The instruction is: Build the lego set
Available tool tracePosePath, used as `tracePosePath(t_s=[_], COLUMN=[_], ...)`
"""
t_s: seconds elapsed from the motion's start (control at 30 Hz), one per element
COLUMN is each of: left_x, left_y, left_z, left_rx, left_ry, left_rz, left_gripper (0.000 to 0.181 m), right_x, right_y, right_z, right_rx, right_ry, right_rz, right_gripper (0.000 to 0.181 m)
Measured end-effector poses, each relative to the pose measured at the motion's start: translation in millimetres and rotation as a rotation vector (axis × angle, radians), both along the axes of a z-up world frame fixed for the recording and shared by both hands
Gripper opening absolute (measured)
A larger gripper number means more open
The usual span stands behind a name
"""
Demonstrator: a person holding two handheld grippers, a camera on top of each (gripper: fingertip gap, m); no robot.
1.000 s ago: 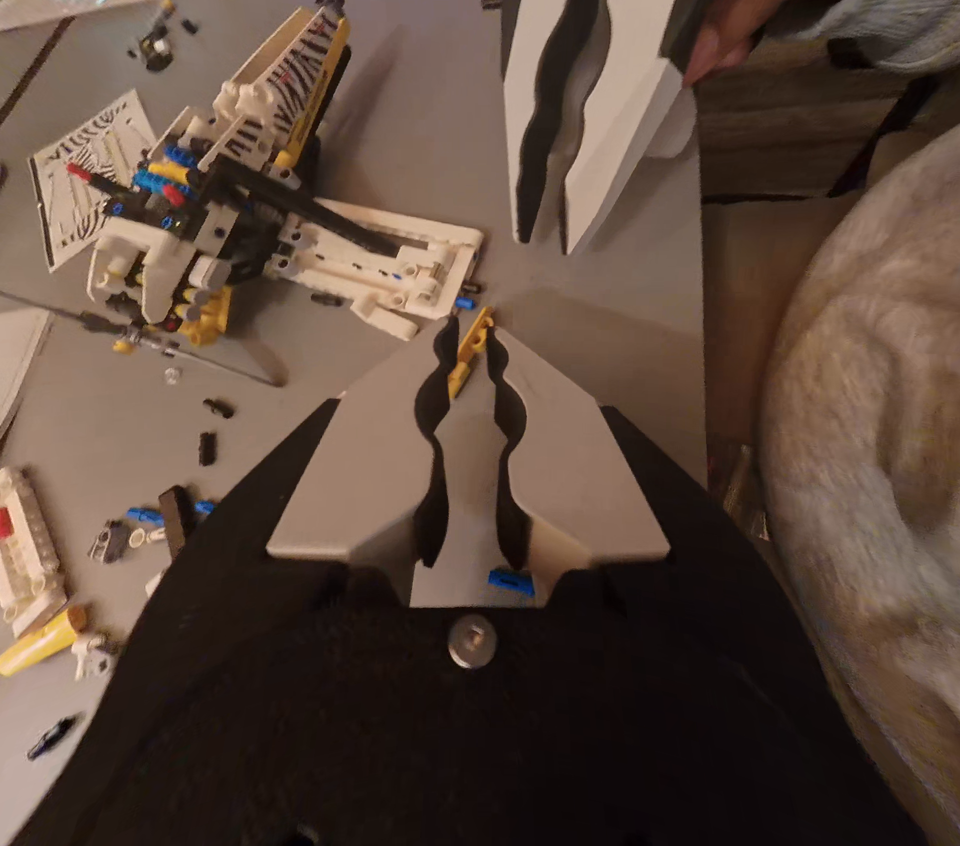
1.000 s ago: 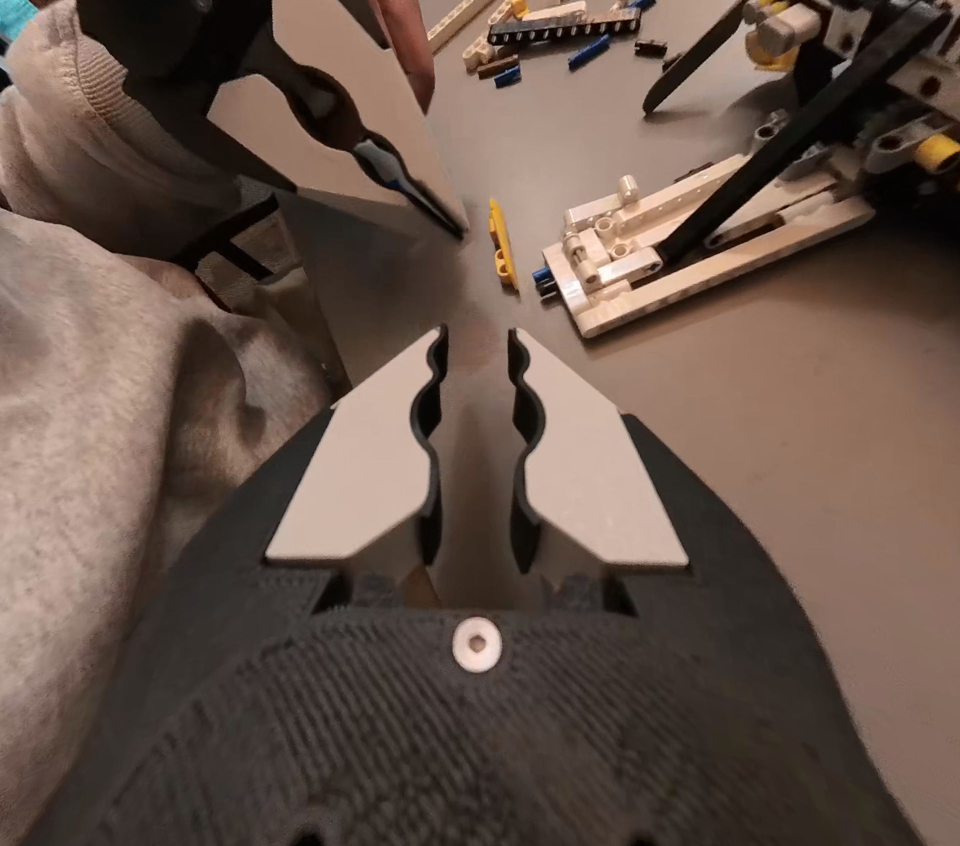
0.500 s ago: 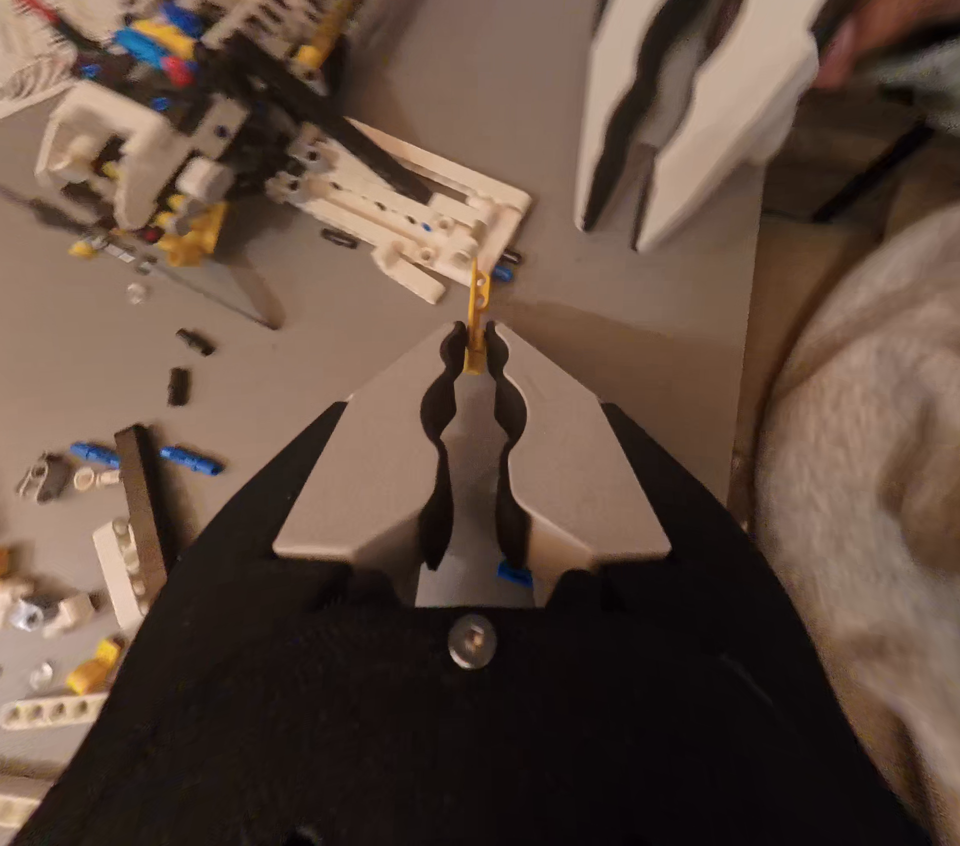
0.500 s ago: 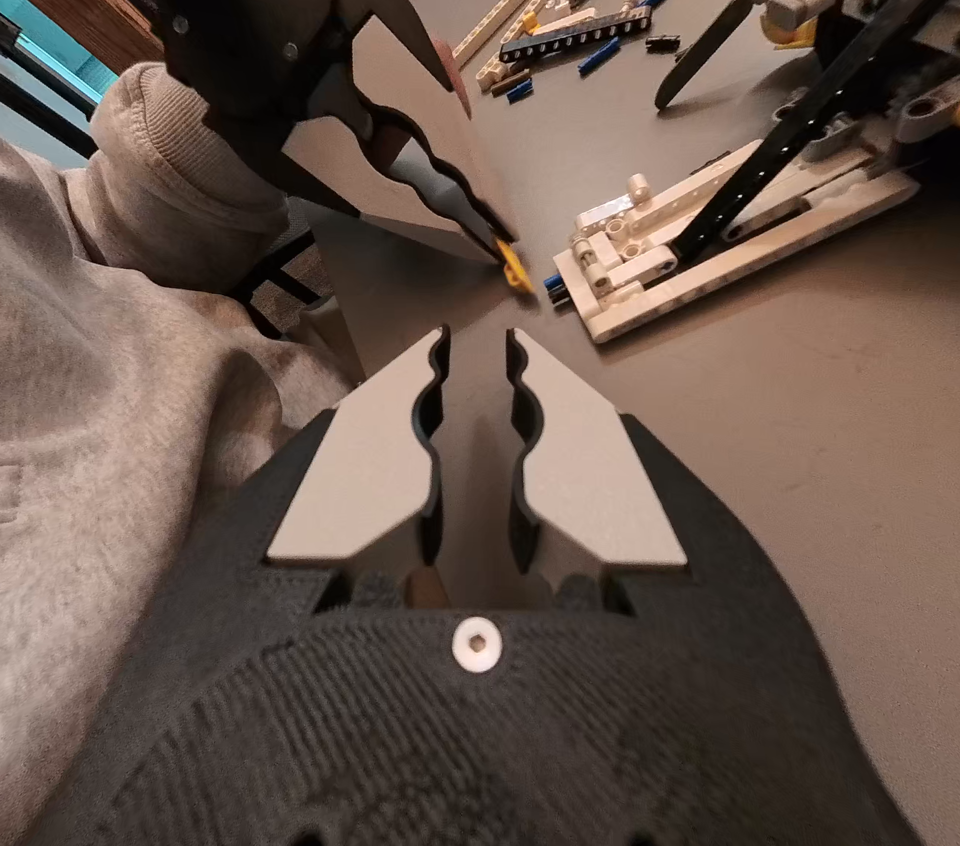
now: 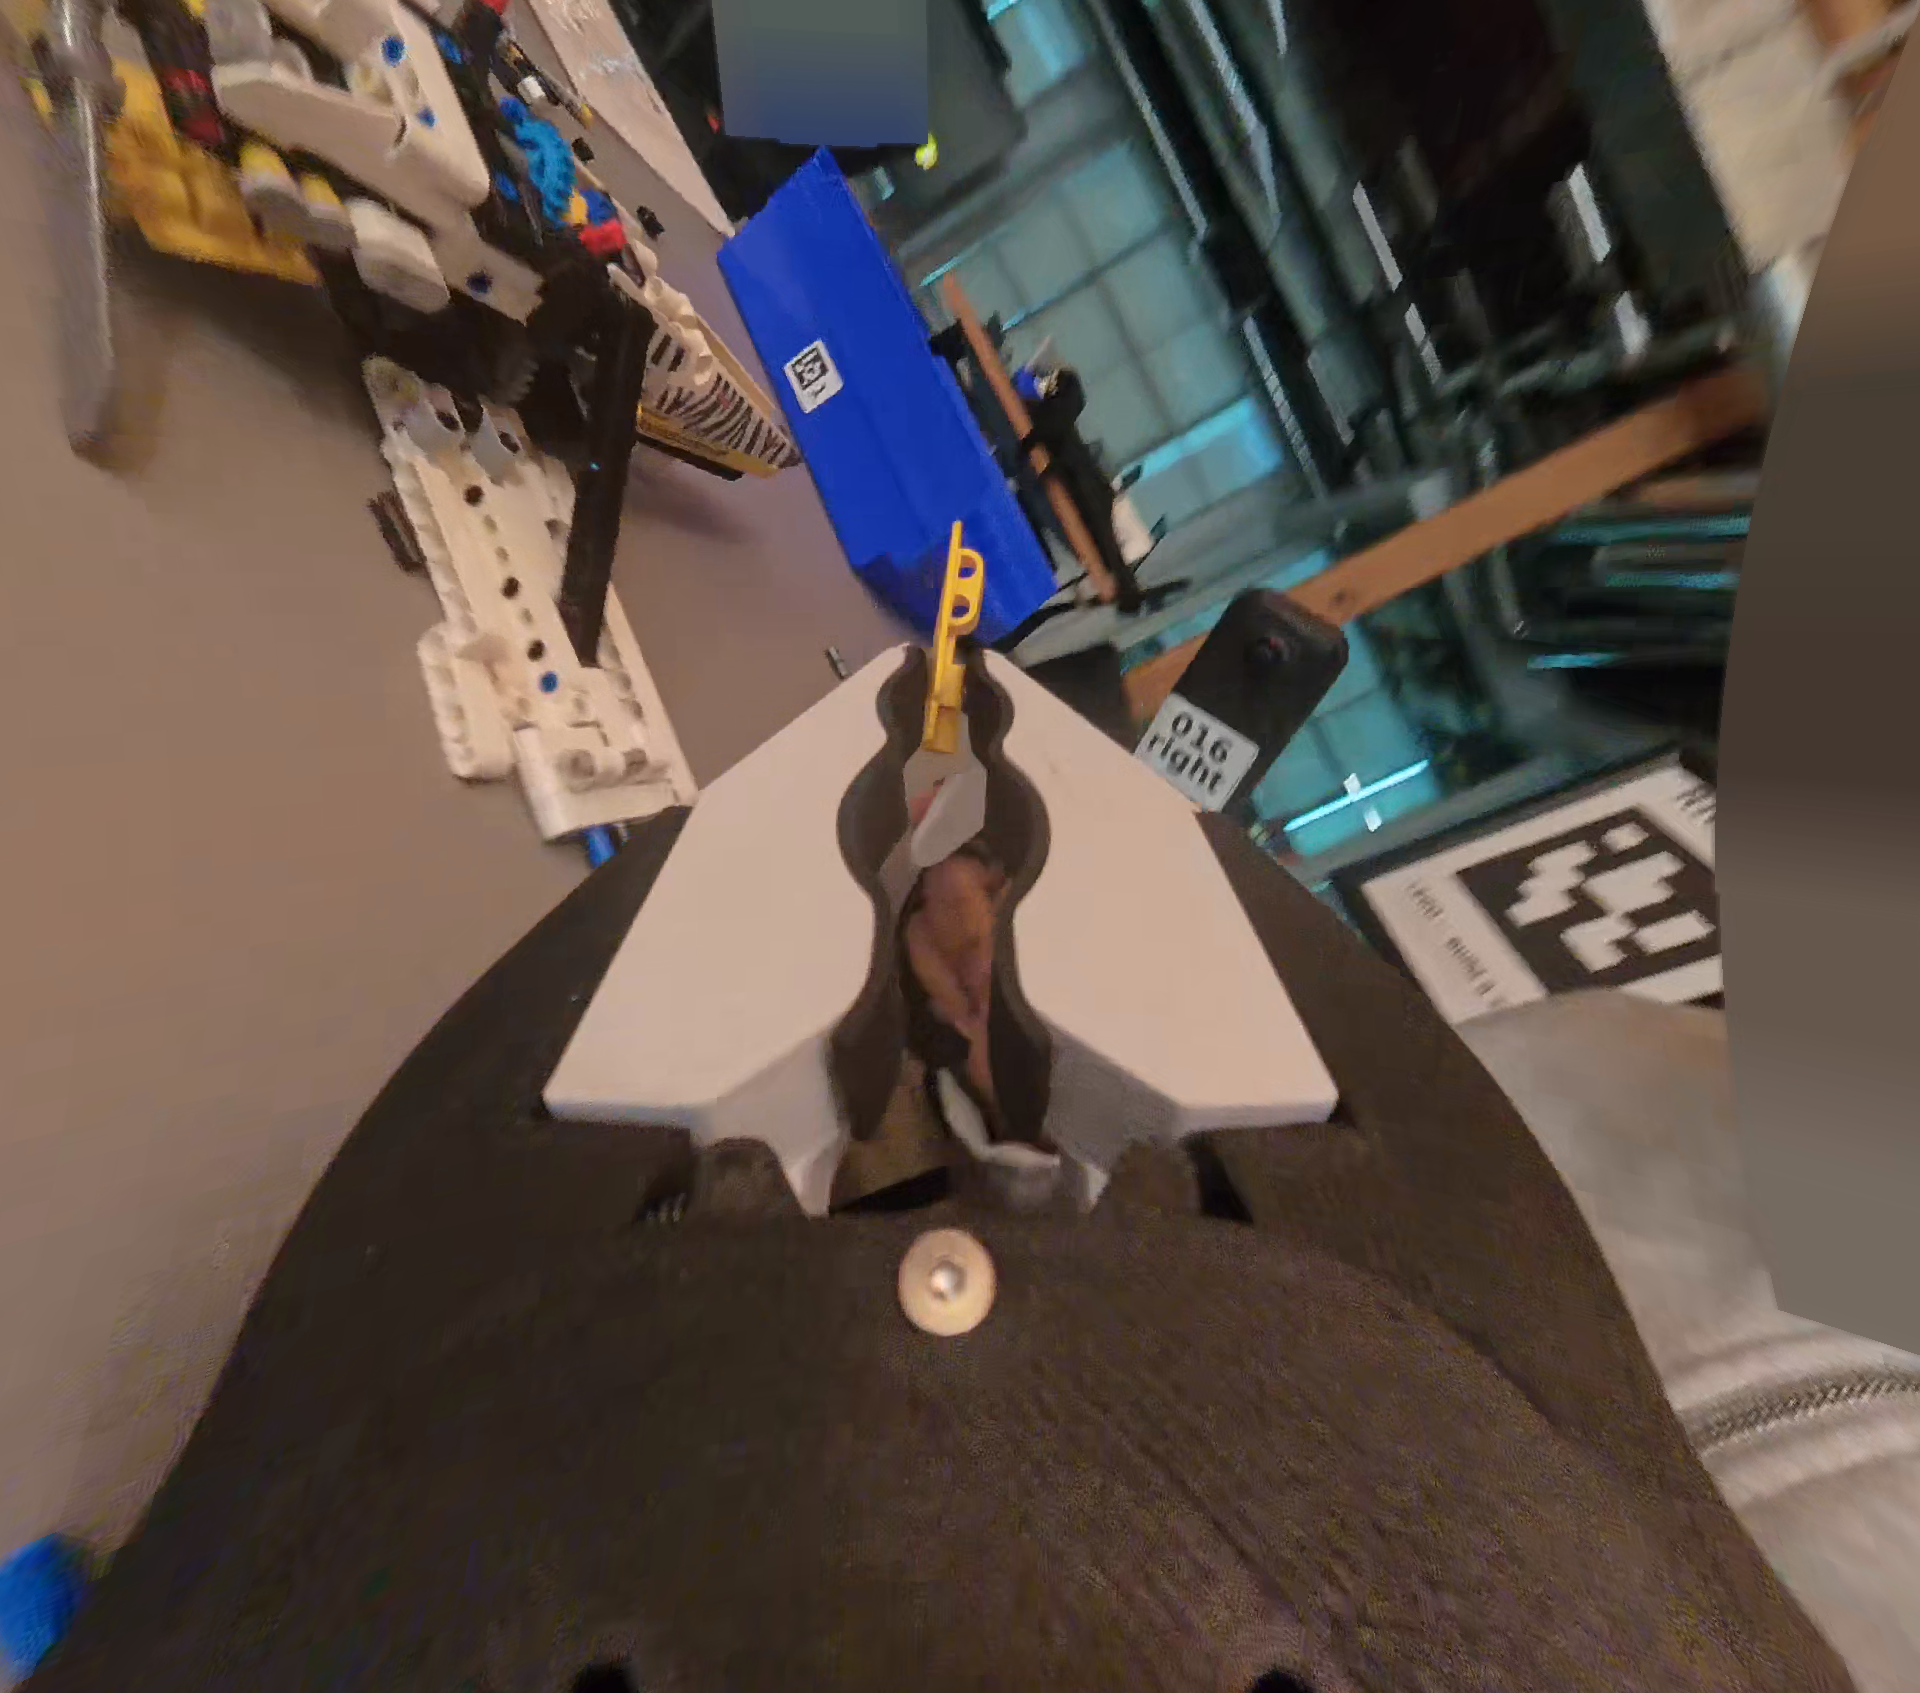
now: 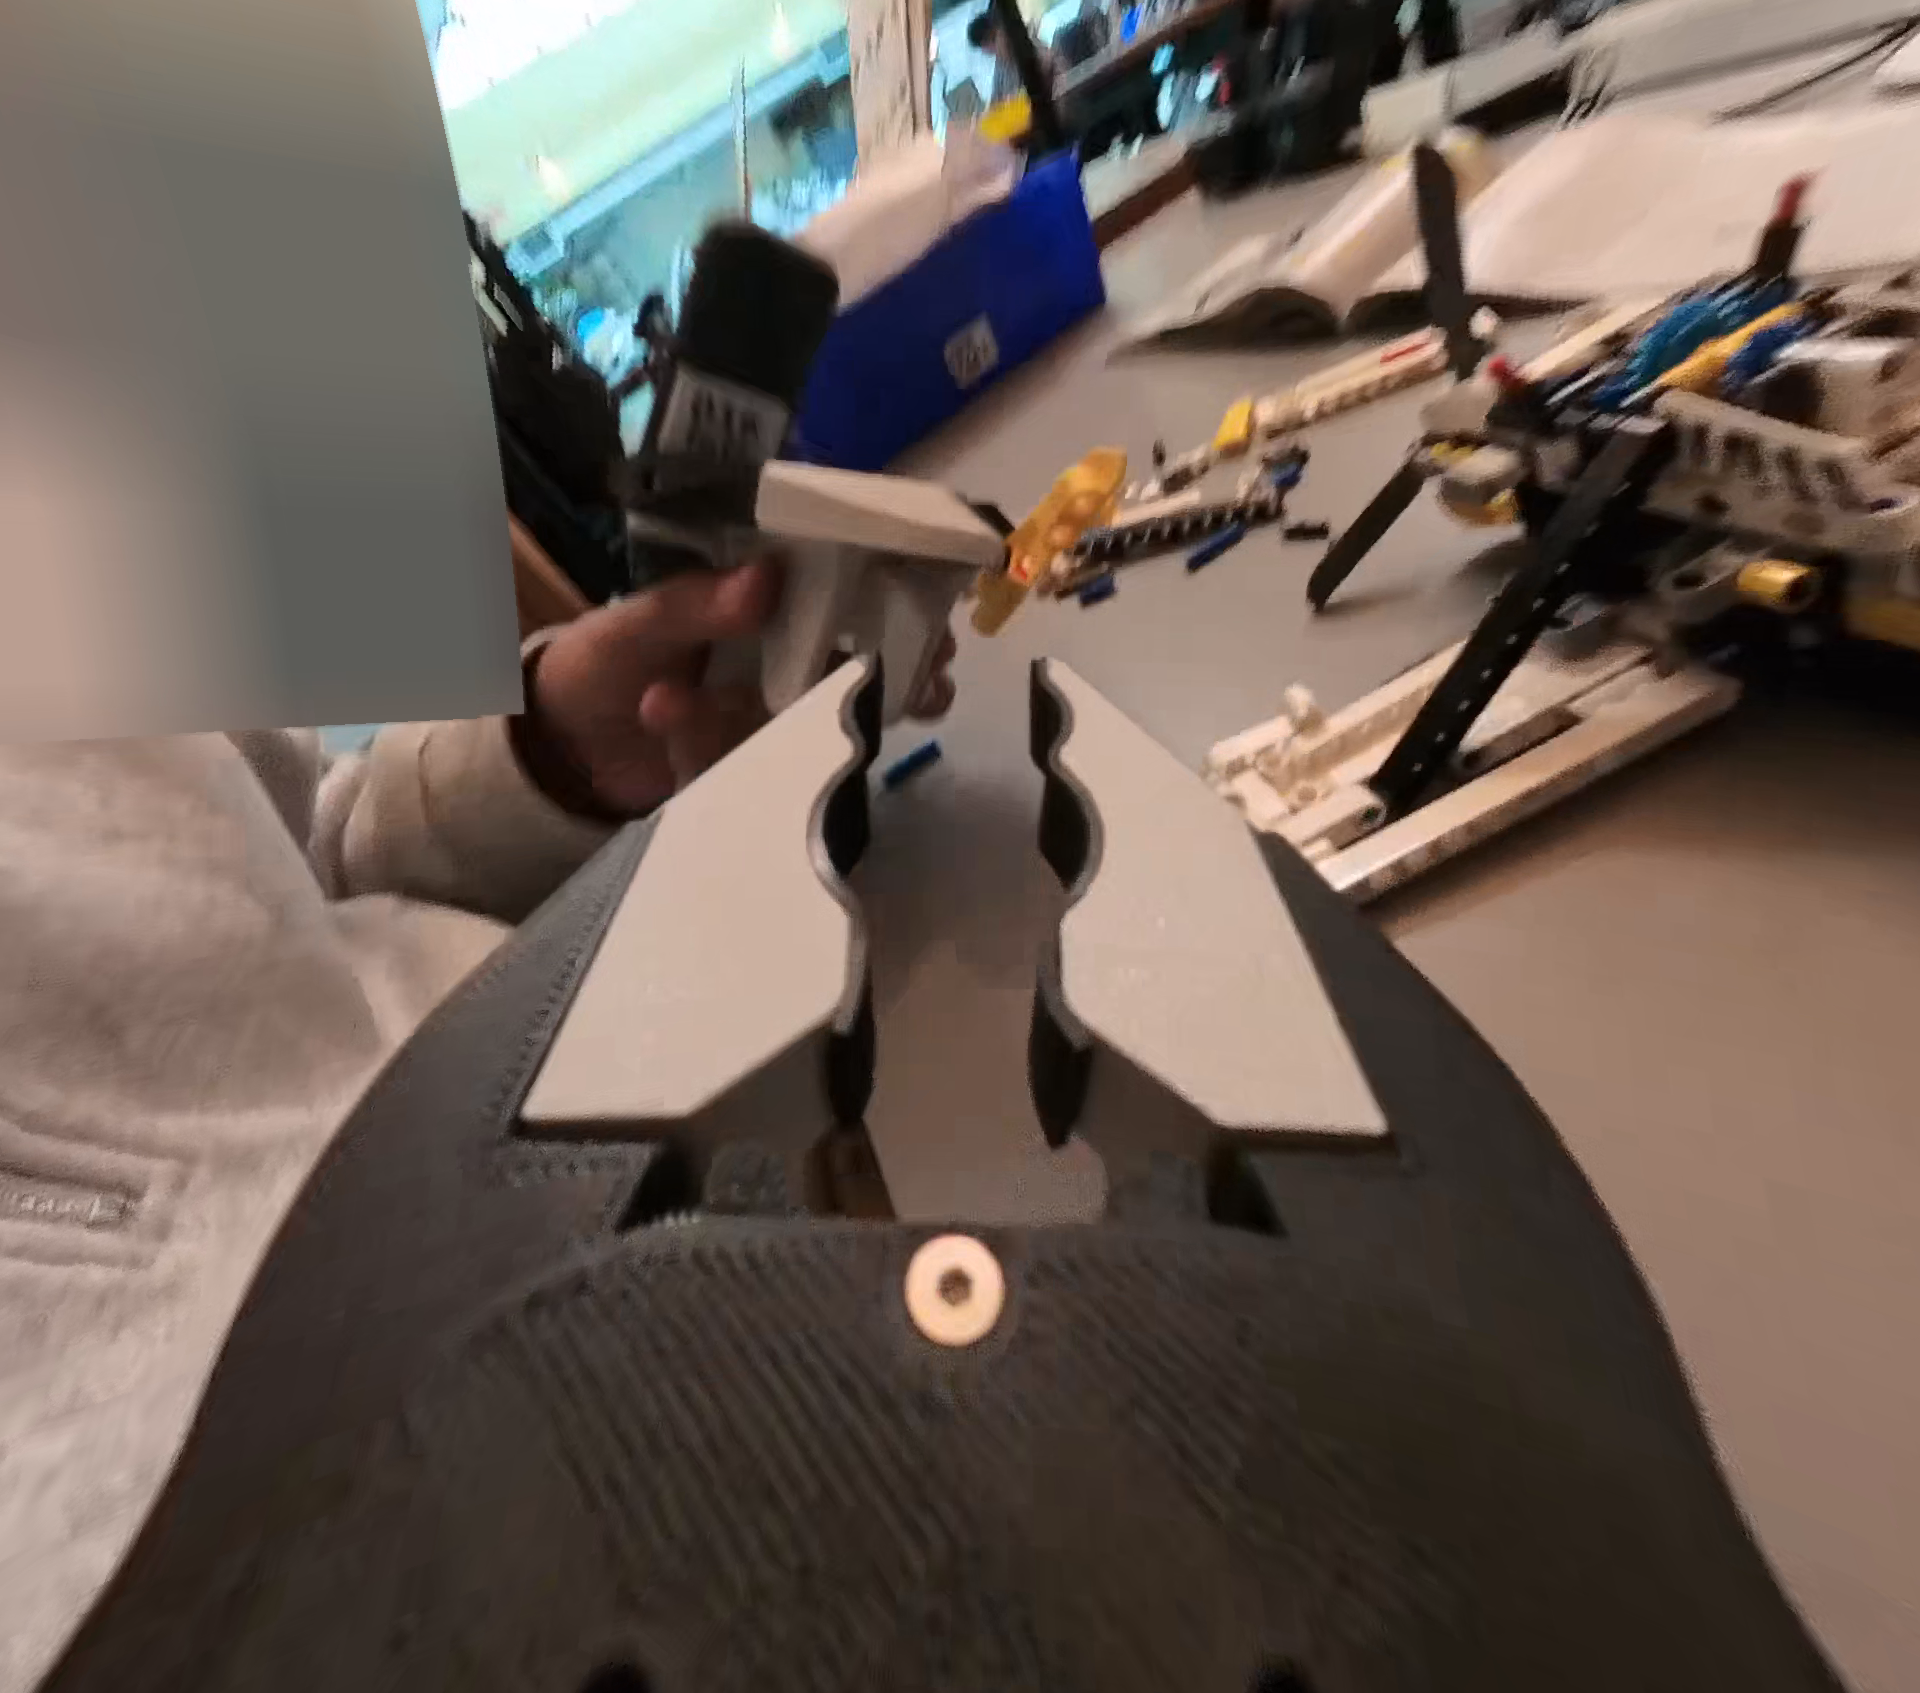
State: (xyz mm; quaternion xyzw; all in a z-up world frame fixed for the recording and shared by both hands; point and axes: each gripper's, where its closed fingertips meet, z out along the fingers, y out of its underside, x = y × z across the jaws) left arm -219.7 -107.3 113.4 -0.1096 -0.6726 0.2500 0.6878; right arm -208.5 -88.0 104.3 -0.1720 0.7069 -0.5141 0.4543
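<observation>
My left gripper [image 5: 948,667] is shut on a thin yellow lego piece [image 5: 954,635] with holes and holds it up in the air, tilted sideways. The right wrist view shows that gripper [image 6: 992,568] and the yellow piece [image 6: 1055,526] above the table, left of the model. My right gripper [image 6: 951,687] is open and empty, low over the grey table [image 6: 1558,1072]. The part-built white, black and yellow lego model [image 5: 416,220] lies on the table; the right wrist view shows it on the right [image 6: 1621,500], with its white base frame [image 6: 1455,770] towards me.
A blue bin [image 5: 883,407] stands at the table's far edge, also in the right wrist view [image 6: 966,334]. Loose lego pieces [image 6: 1195,500] lie scattered beyond the left gripper. An open instruction booklet [image 6: 1351,261] lies at the back. A person's grey sleeve [image 6: 208,968] is at the left. Both grippers' tips are close together, under 4 cm apart.
My left gripper closed on the yellow piece on the table, then lifted it and tilted up and sideways. My right gripper stayed open and tipped up to look across the table.
</observation>
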Motion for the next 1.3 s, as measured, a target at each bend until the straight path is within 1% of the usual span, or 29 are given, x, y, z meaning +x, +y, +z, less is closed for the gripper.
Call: tracePosePath(t_s=[0.07,0.1,0.2,0.23,0.27,0.33,0.43,0.53,0.6,0.67,0.83,0.93,1.07,1.17,1.3], left_x=[-5,-8,-12,-14,-16,-18,-20,-21,-20,-13,25,38,37,31,29], left_y=[5,7,10,12,14,17,19,21,20,13,-23,-32,-29,-20,-16], left_z=[0,0,3,5,7,8,6,5,-1,-7,-18,-30,-50,-56,-60], left_rx=[0.059,0.078,0.093,0.091,0.083,0.056,0.025,0.012,-0.015,-0.08,-0.382,-0.539,-0.699,-0.759,-0.77], left_ry=[0.055,0.077,0.113,0.121,0.123,0.115,0.088,0.075,0.019,-0.081,-0.4,-0.571,-0.734,-0.774,-0.792], left_rz=[0.015,0.019,0.041,0.03,0.019,0.007,-0.013,-0.033,-0.047,-0.059,0.067,0.081,0.024,-0.035,-0.071], left_gripper=[0.004,0.004,0.004,0.004,0.005,0.004,0.006,0.013,0.017,0.022,0.032,0.037,0.04,0.041,0.041], right_x=[-4,-5,-2,-1,-3,-10,-15,-17,-18,-20,-35,-34,-15,-2,7], right_y=[-2,-3,-5,-5,-6,-9,-6,-4,-3,-2,-6,-9,-3,7,21], right_z=[9,11,7,5,4,5,6,3,3,2,2,-11,-45,-67,-84], right_rx=[-0.05,-0.072,-0.112,-0.123,-0.138,-0.178,-0.231,-0.228,-0.221,-0.206,-0.137,-0.065,0.066,0.122,0.153], right_ry=[-0.032,-0.017,0.087,0.123,0.157,0.222,0.297,0.321,0.31,0.297,0.238,0.284,0.437,0.556,0.65], right_rz=[-0.05,-0.077,-0.137,-0.158,-0.19,-0.269,-0.274,-0.255,-0.234,-0.217,-0.213,-0.16,-0.005,0.105,0.222], right_gripper=[0.029,0.029,0.031,0.03,0.027,0.013,0.01,0.007,0.007,0.007,0.007,0.007,0.007,0.007,0.007])
